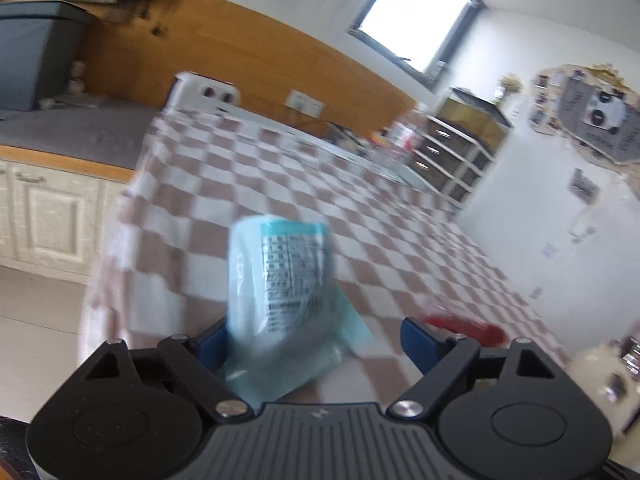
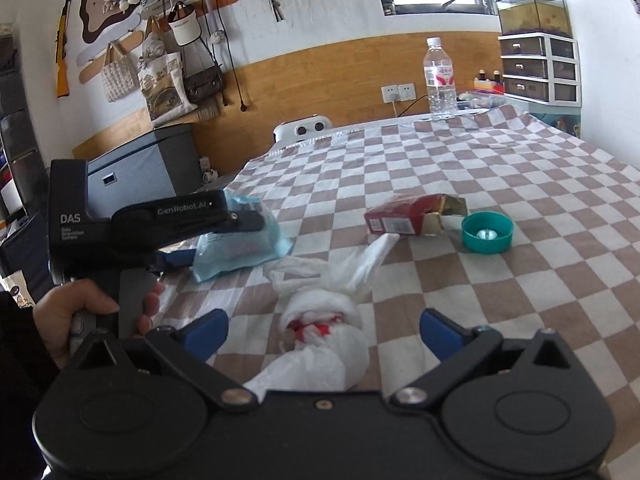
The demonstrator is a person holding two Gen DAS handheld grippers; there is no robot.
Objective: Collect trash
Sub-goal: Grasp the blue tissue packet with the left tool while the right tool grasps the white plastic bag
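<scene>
The left gripper point(image 2: 224, 236), jaws parted, is straddling the pale blue packet point(image 2: 240, 246) near the checkered table's point(image 2: 500, 168) left edge, apparently to pick it up, while the right gripper point(image 2: 324, 330) is hanging wide apart over the knotted white bag point(image 2: 324, 336) near the front edge.

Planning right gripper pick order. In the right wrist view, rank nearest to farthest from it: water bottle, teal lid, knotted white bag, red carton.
1. Knotted white bag, between the right gripper fingers.
2. Red carton and teal lid, mid-table, right; too close to call.
3. Water bottle, far edge.

Lived-in home room, checkered tablecloth point(image 2: 460, 168); hanging bags point(image 2: 168, 84), fish tank point(image 2: 532, 12), plastic drawers point(image 2: 538, 68)
</scene>
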